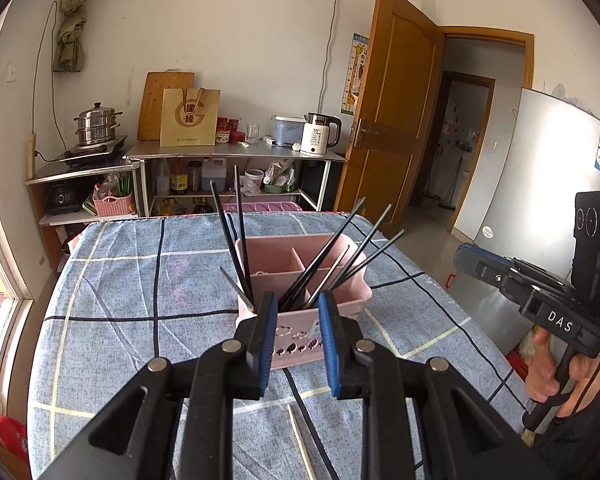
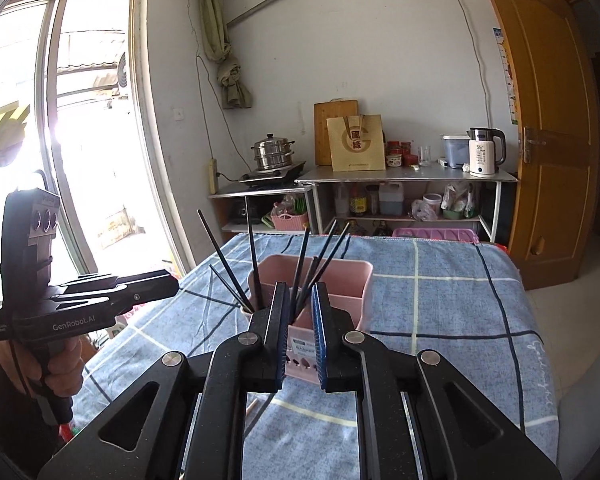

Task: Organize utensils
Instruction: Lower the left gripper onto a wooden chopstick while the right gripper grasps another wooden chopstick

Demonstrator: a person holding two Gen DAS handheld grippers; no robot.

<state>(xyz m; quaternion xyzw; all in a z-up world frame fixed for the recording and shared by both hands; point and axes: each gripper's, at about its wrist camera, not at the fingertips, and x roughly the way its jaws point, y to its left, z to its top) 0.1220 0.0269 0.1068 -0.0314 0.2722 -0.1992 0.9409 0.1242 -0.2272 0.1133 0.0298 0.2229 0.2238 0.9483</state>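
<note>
A pink divided utensil caddy (image 1: 300, 280) stands on the blue checked tablecloth (image 1: 120, 300), with several black chopsticks (image 1: 340, 264) leaning in its compartments. It also shows in the right wrist view (image 2: 340, 280), chopsticks (image 2: 256, 276) sticking up. My left gripper (image 1: 298, 316) is open and empty, just in front of the caddy. My right gripper (image 2: 300, 304) is open a little and empty, close to the caddy's near corner. A pale wooden chopstick (image 1: 300, 440) and a black one lie on the cloth under the left gripper. The right gripper body (image 1: 560, 300) shows at the left wrist view's right edge.
Metal shelves (image 1: 236, 156) behind the table hold a steamer pot (image 1: 98, 124), paper bag, jars and a white kettle (image 1: 318, 134). A wooden door (image 1: 396, 100) stands open at the right, a fridge (image 1: 540, 168) beyond. A window (image 2: 80, 120) is at the left.
</note>
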